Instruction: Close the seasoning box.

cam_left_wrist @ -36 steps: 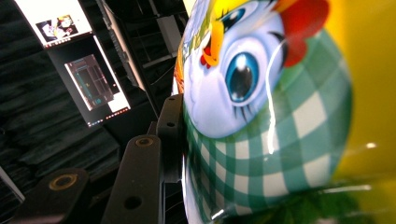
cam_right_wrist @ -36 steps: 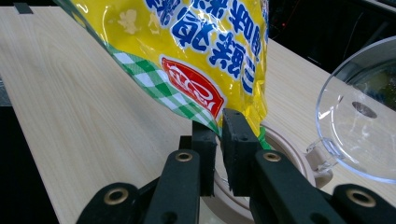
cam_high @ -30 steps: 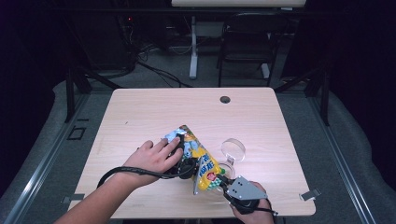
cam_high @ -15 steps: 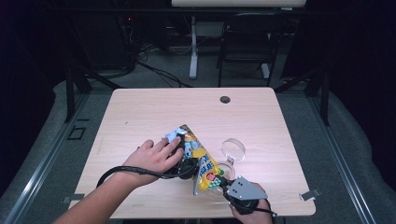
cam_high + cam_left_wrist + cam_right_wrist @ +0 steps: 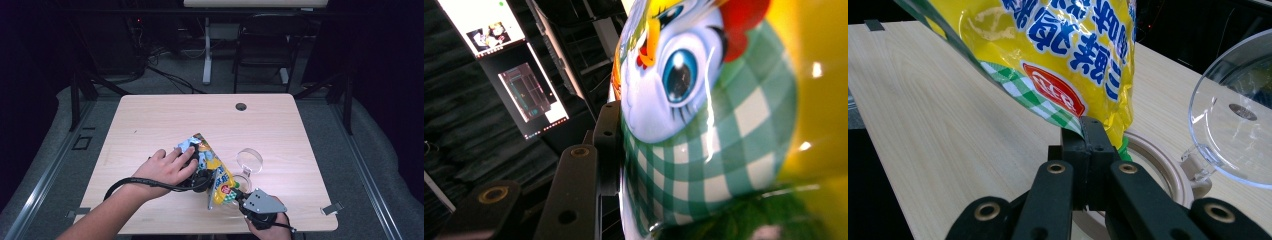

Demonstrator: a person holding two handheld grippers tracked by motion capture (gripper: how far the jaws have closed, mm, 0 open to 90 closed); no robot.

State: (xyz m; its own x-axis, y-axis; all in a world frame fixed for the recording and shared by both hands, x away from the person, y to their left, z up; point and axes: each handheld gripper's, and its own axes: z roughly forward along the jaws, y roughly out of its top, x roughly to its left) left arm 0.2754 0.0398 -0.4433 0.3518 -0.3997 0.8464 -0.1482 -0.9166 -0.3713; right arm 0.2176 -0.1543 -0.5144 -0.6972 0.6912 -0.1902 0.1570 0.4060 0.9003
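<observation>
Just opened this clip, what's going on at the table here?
A person holds a yellow snack bag between two hand-held grippers. The right gripper is shut on the bag's bottom corner; the left gripper has the bag against its jaws. The corner hangs over a round container with a clear lid flipped open. Nothing is pouring yet.

A glossy yellow snack bag (image 5: 216, 169) with green-checked trim stands tilted near the table's front edge.

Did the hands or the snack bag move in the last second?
Hardly at all. The right tool stays shut on the bottom corner of the yellow snack bag, and the left hand still rests on the bag's upper part. The clear lid stands open in the same spot on the table. Nothing was let go or picked up.
</observation>
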